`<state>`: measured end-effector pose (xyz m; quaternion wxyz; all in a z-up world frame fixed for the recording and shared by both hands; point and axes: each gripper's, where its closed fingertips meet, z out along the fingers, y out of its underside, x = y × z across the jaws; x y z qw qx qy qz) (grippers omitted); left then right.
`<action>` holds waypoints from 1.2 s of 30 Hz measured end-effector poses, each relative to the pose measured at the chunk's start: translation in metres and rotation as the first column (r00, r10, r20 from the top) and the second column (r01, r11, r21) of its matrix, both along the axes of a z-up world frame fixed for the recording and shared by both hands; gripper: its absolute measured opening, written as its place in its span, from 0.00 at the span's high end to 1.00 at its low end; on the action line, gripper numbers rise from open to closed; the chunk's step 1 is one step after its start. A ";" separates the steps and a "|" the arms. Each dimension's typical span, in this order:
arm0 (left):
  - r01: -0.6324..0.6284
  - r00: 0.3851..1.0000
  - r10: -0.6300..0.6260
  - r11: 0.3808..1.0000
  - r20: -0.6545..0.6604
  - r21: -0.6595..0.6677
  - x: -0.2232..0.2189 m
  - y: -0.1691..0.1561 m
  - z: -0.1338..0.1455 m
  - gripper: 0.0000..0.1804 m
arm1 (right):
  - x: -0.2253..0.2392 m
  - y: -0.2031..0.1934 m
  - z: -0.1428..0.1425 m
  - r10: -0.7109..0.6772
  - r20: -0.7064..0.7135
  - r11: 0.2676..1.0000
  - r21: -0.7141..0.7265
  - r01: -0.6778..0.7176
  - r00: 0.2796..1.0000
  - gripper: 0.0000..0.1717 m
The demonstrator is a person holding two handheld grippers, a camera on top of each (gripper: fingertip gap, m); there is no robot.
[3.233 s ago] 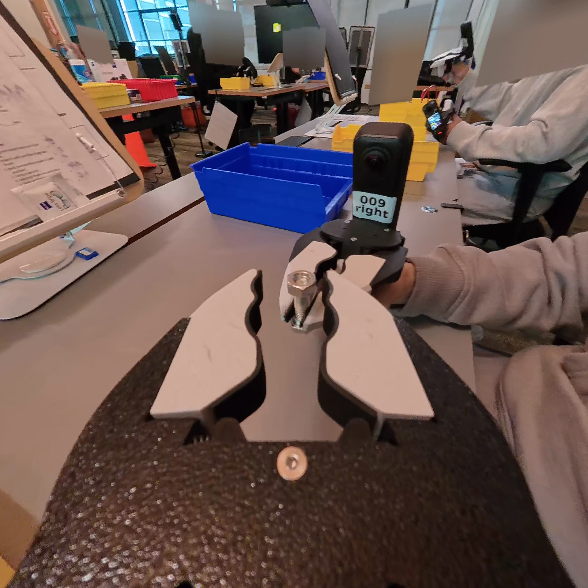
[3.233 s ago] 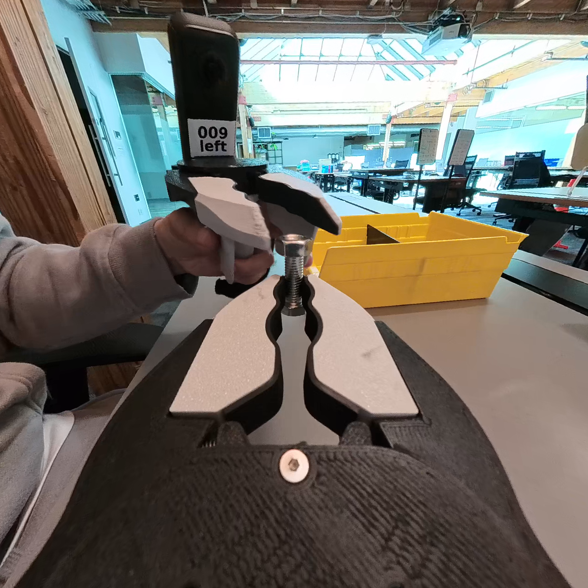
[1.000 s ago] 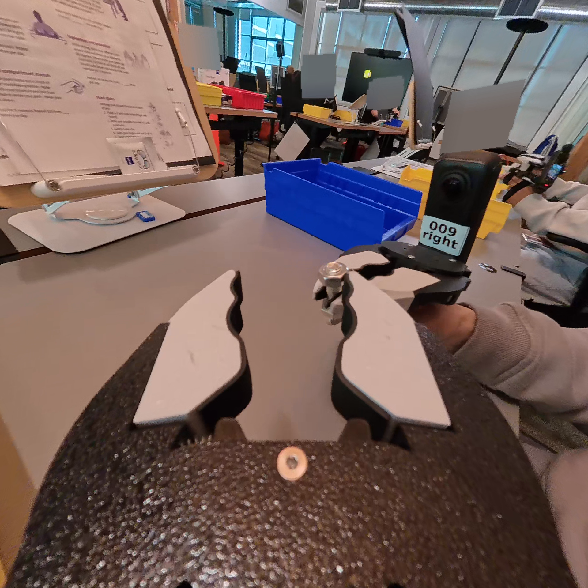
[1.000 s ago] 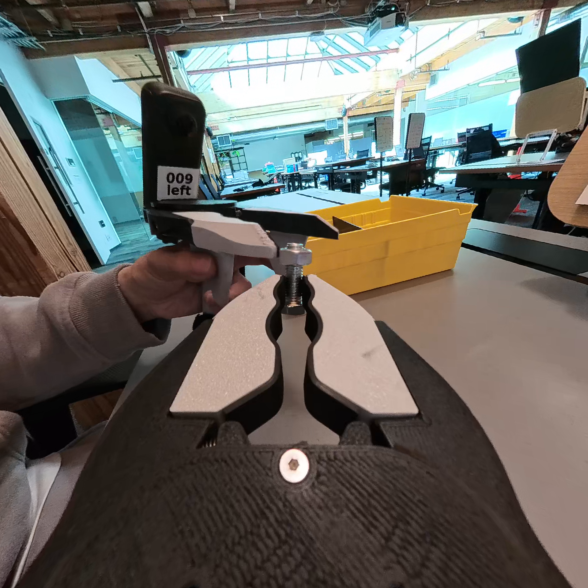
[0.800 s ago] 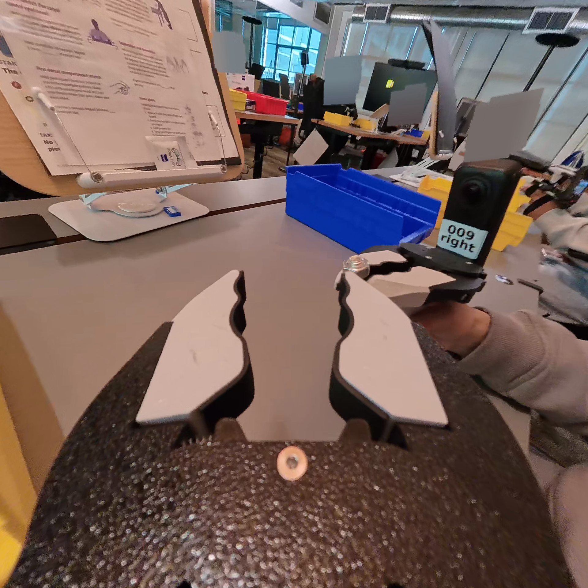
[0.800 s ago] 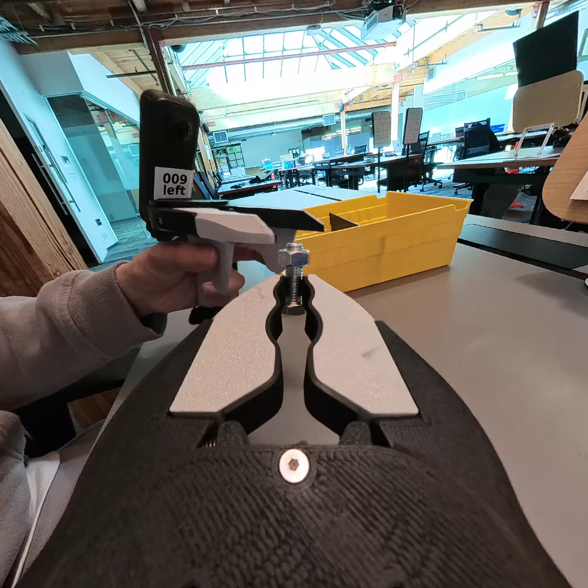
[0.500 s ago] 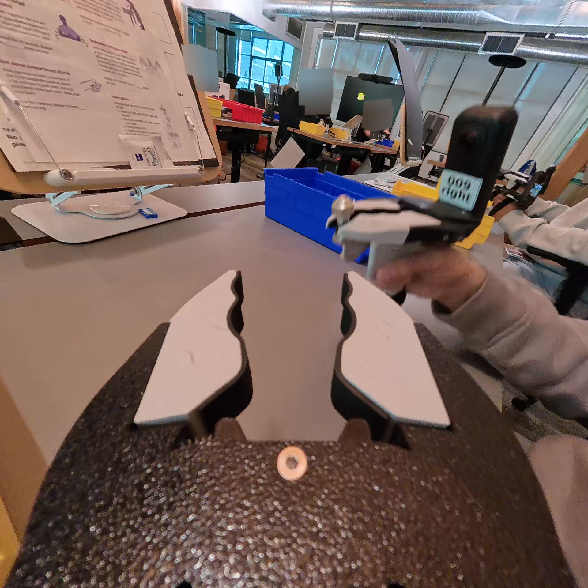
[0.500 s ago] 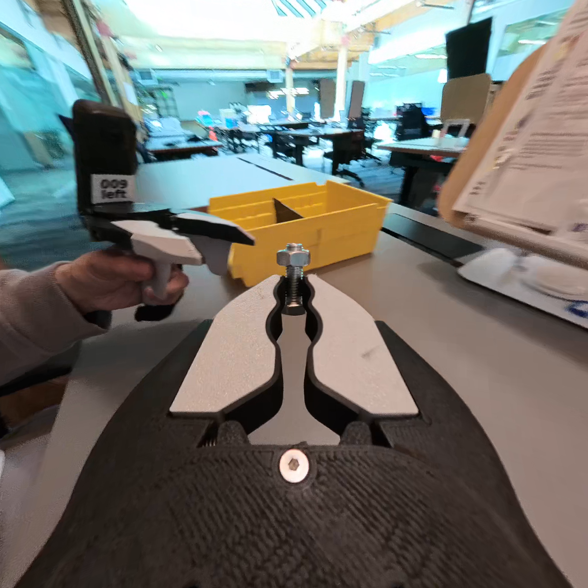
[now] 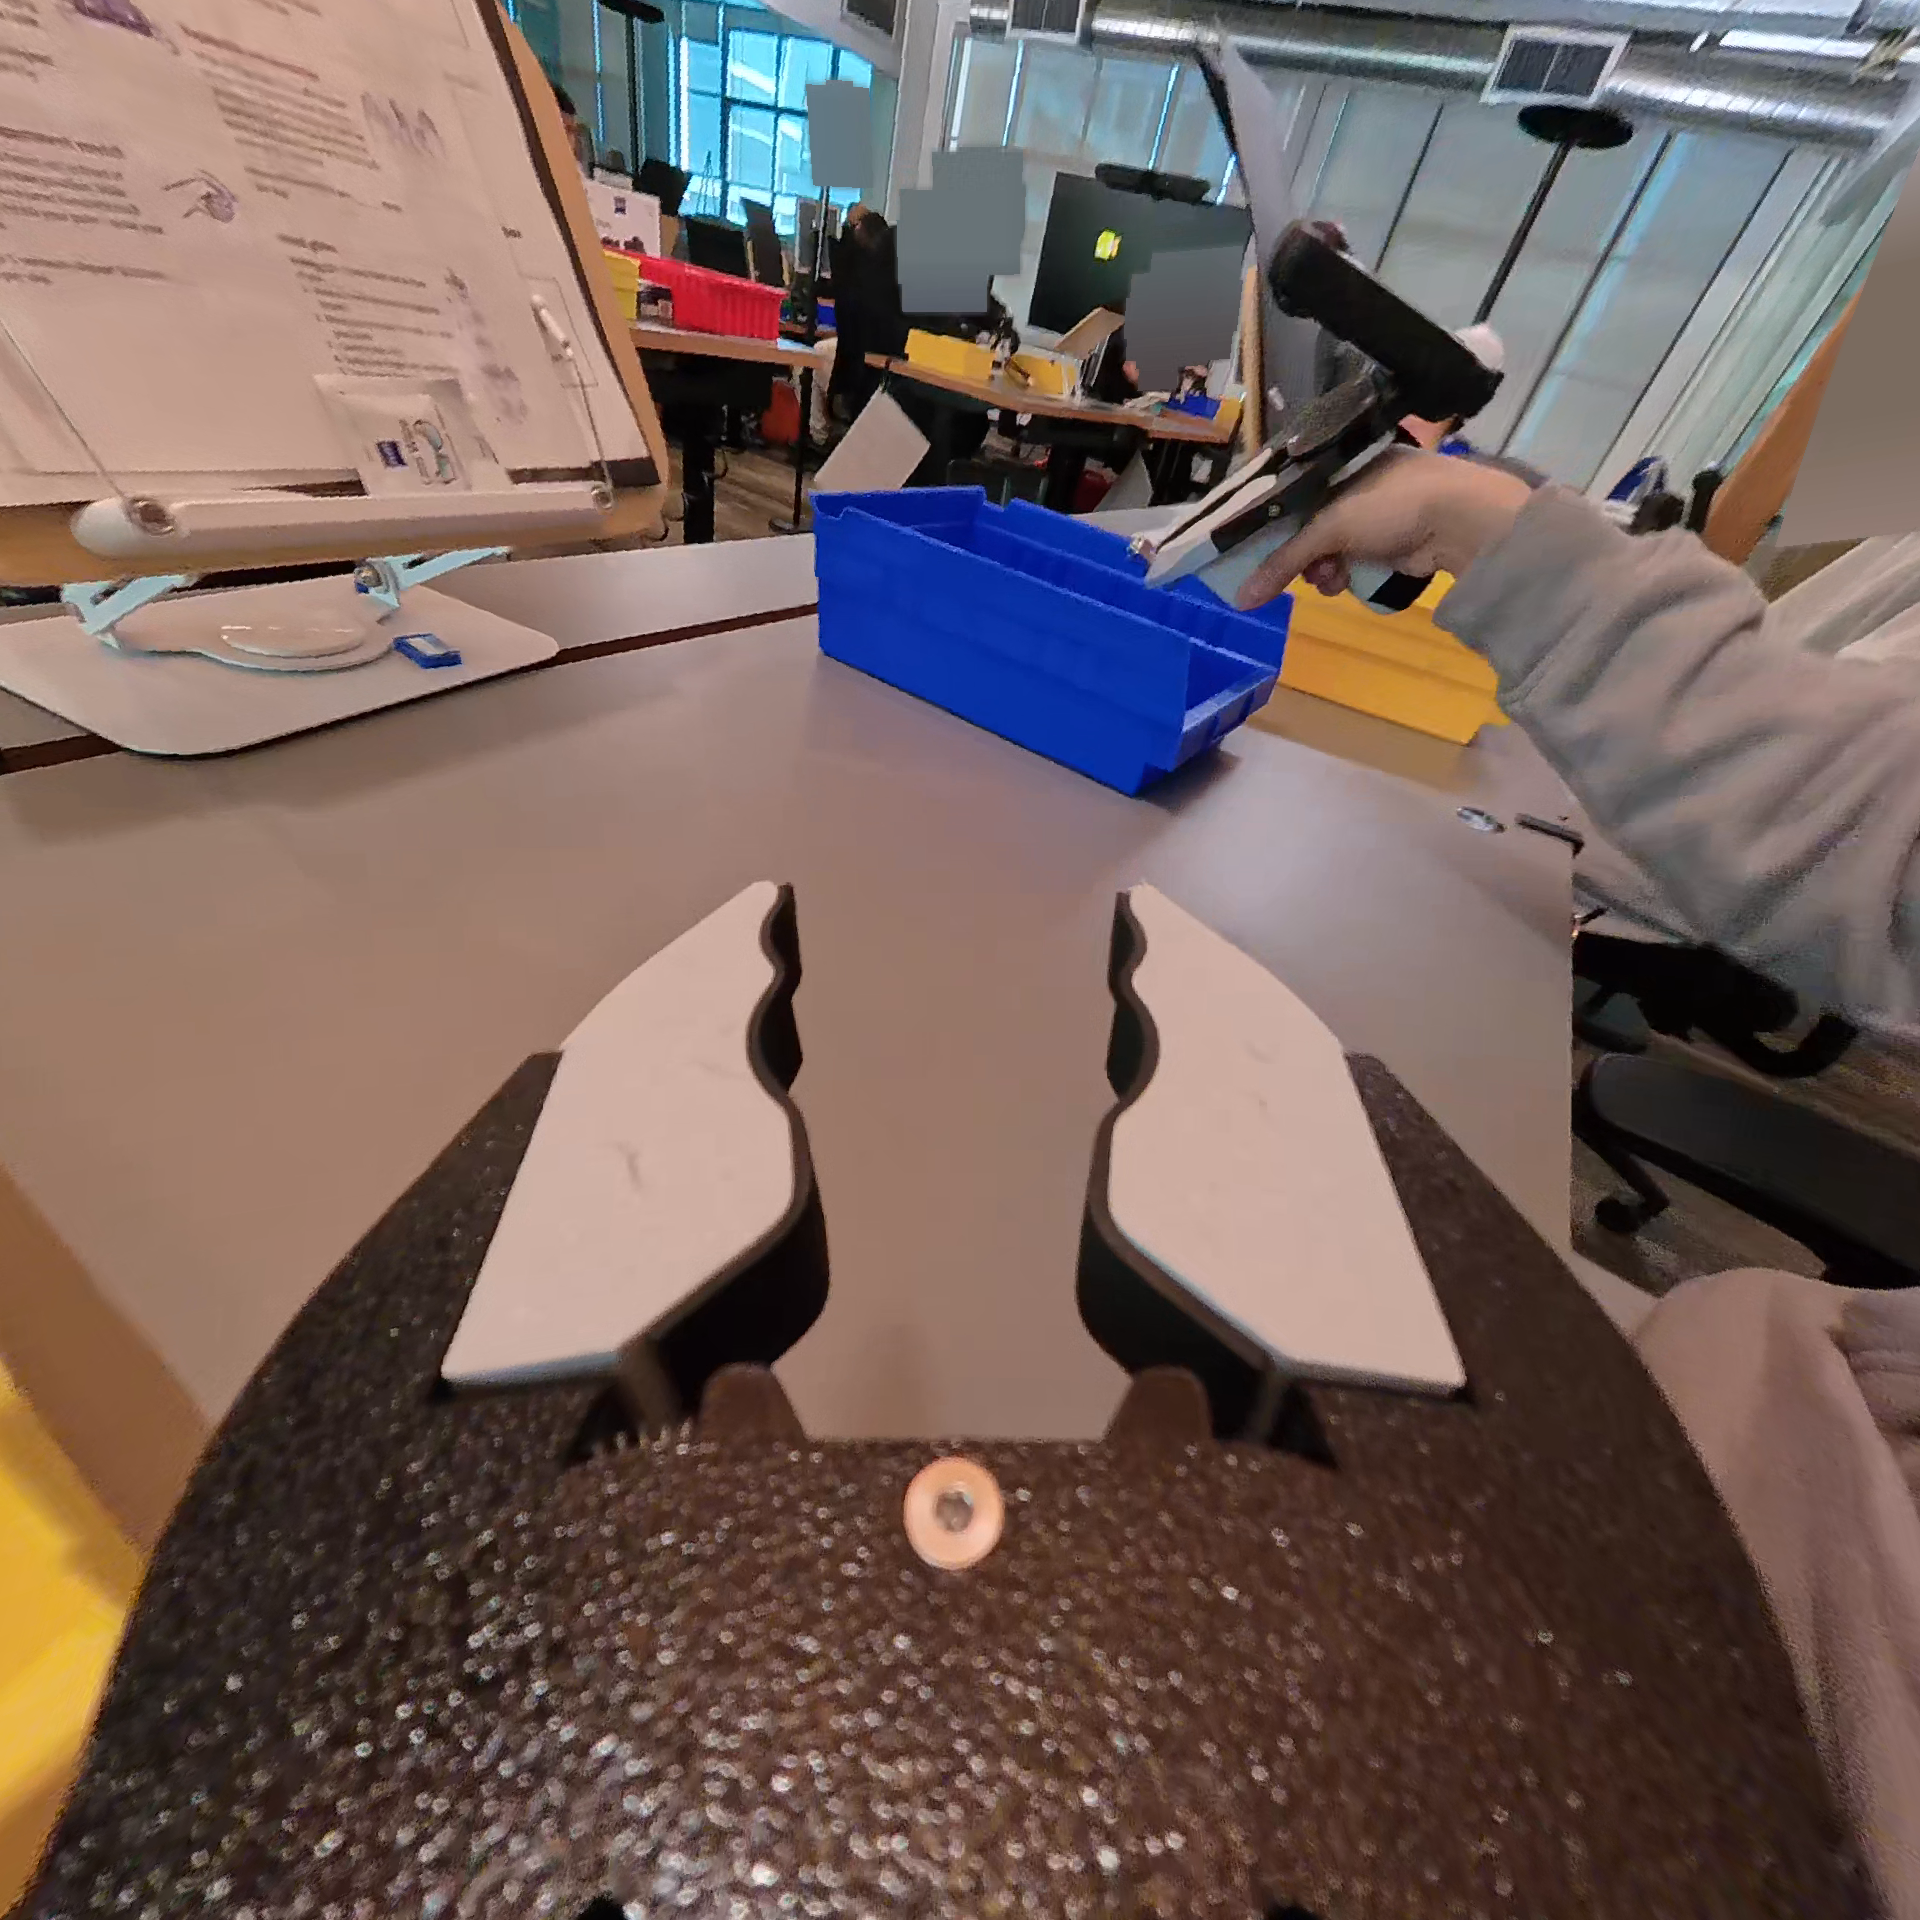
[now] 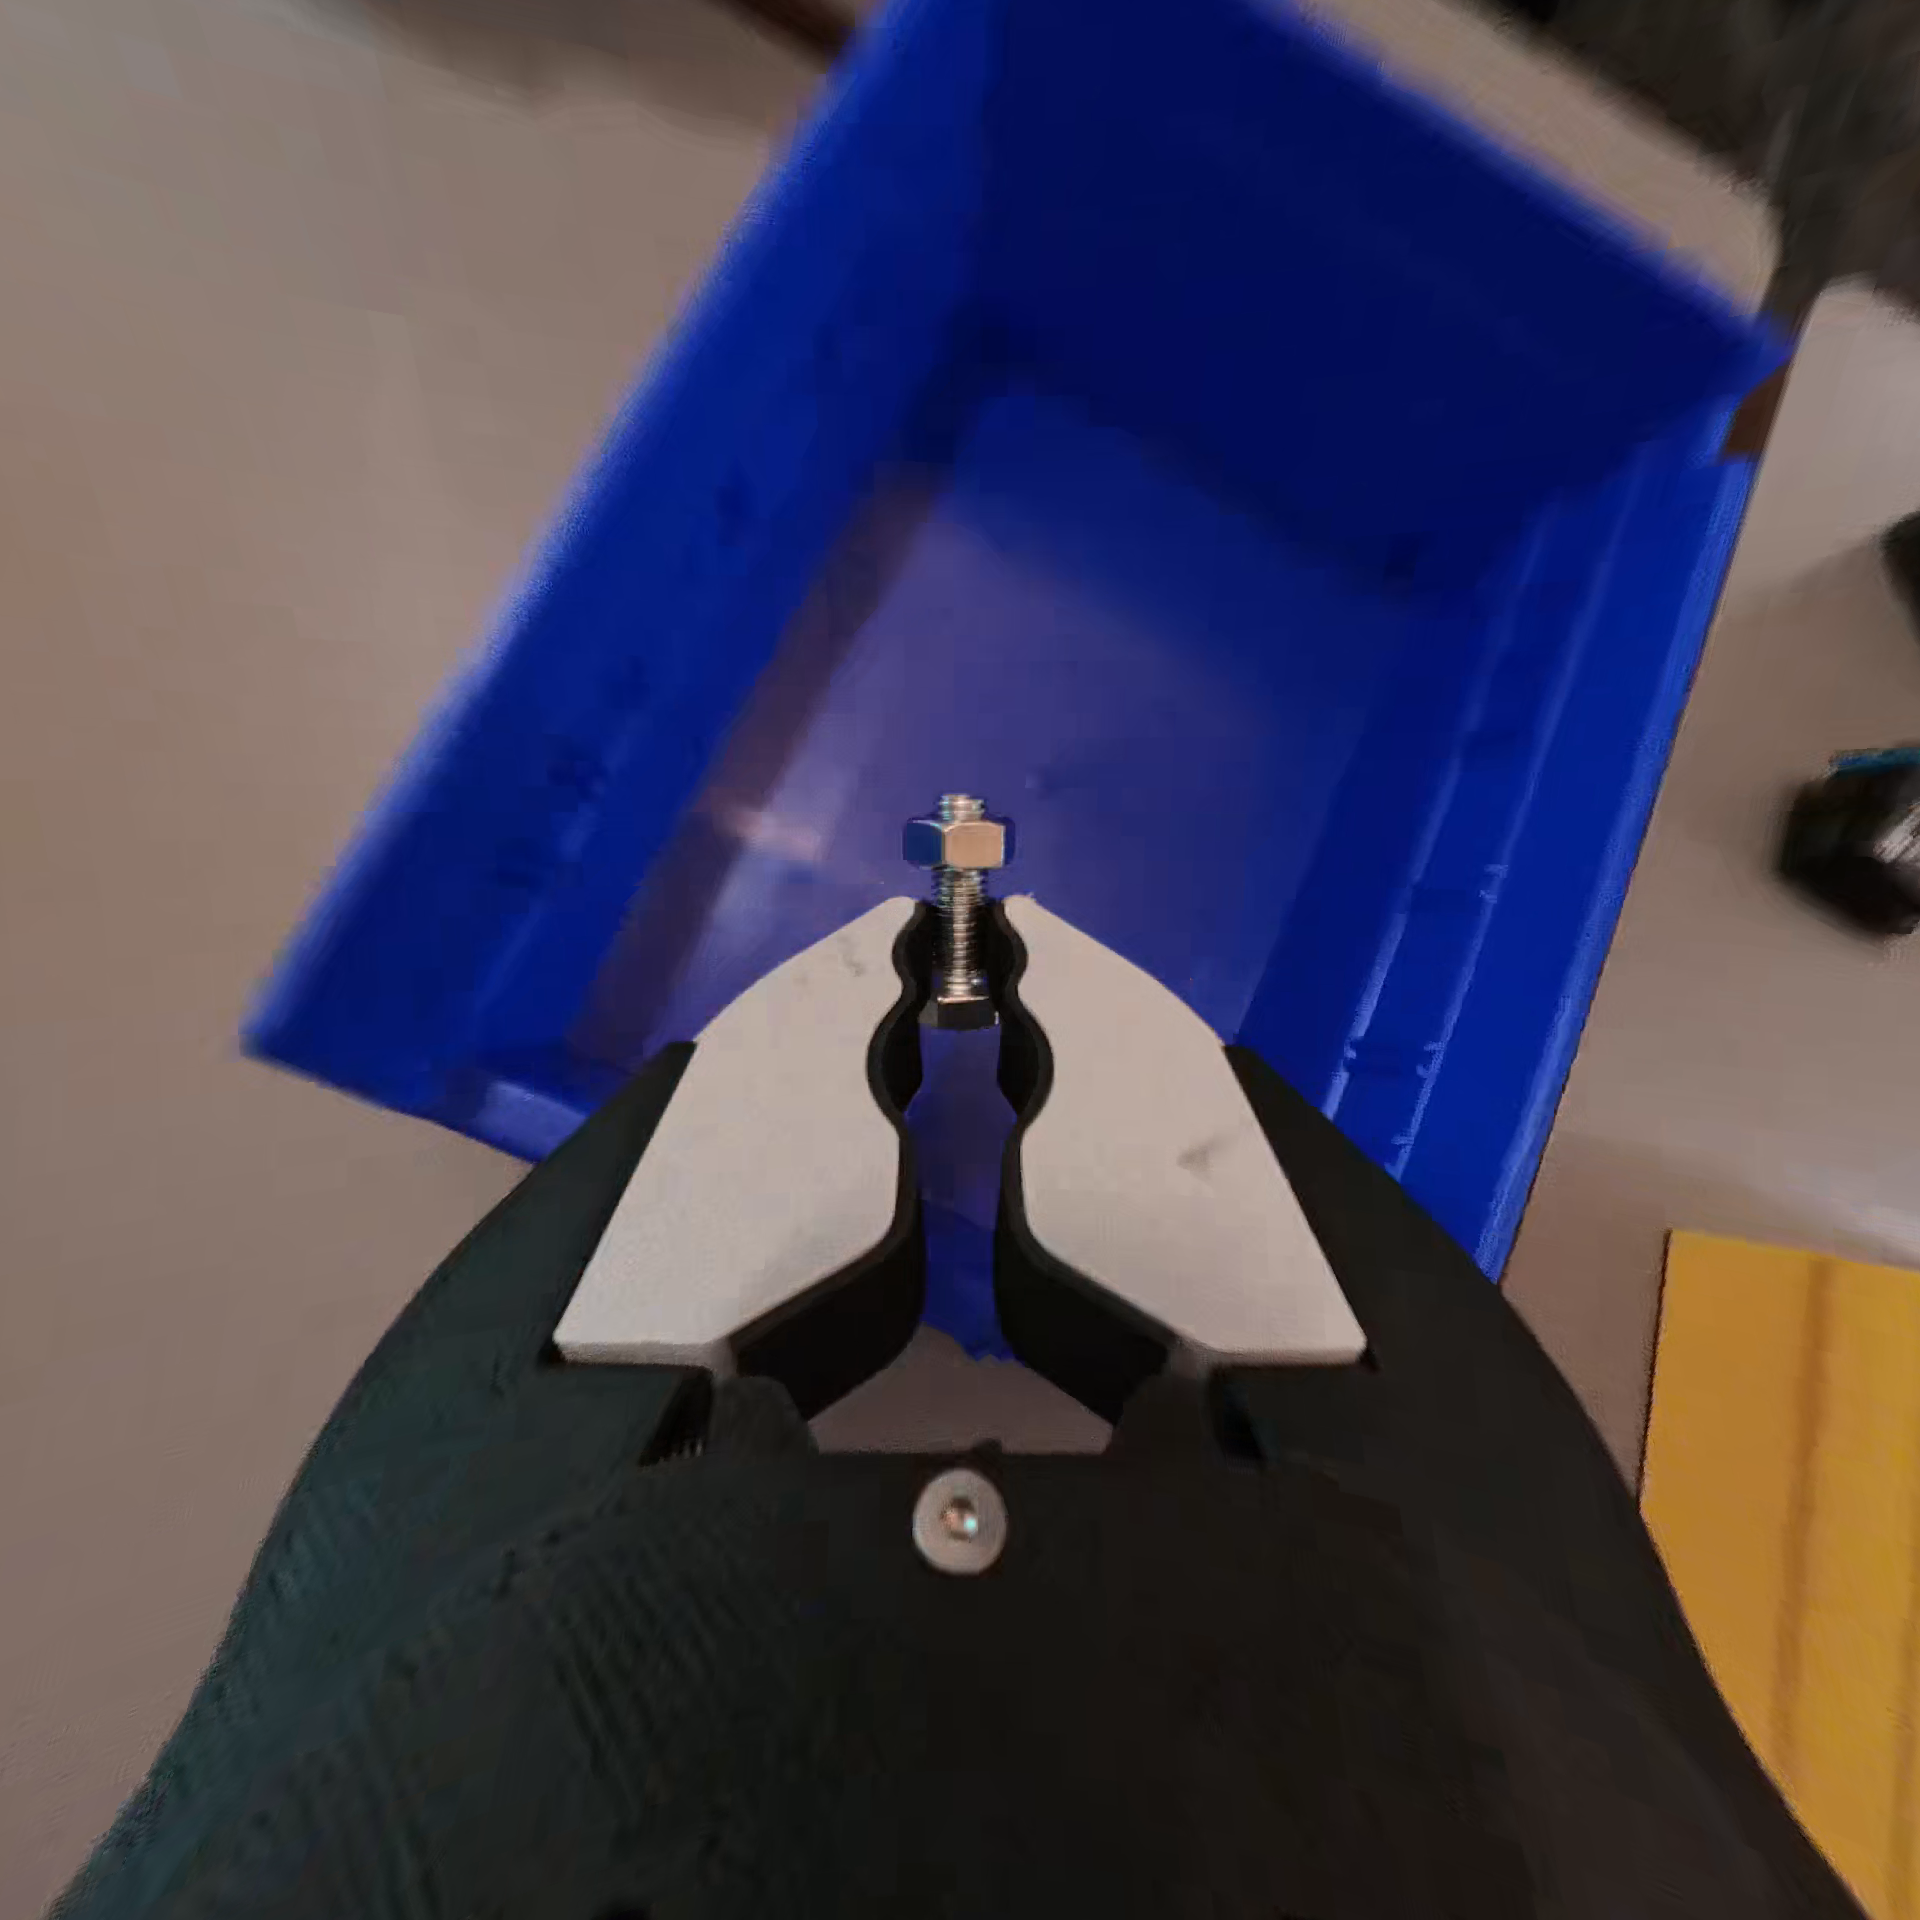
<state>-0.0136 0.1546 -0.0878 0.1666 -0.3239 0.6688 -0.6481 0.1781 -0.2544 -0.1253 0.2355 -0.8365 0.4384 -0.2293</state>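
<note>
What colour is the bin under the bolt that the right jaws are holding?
Blue. The bin shows best in the right wrist view, beneath the silver bolt.

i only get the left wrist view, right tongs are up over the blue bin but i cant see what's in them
Observer: The right tongs are shut on a silver bolt, gripping its threaded shank.
Operator: anything on the bolt
Observer: A nut sits near its far end, past the tips.
Operator: is the blue bin empty under it
Observer: The part of the blue bin the right wrist view shows holds nothing, though the picture is blurred.
</note>
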 end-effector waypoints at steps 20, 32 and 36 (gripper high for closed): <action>-0.184 0.980 0.187 0.982 0.063 -0.045 -0.013 0.097 0.035 0.70 | 0.008 -0.057 -0.088 -0.216 -0.297 0.941 -0.317 0.117 0.930 0.79; -0.613 0.767 0.610 0.788 -0.199 0.054 0.050 0.240 0.044 0.75 | -0.059 0.193 0.085 0.267 0.445 0.819 0.362 -0.445 0.855 0.54; -0.478 0.785 0.557 0.823 -0.271 0.308 0.116 0.242 0.047 0.74 | -0.092 0.279 0.040 0.440 0.447 0.716 0.349 -0.605 0.779 0.53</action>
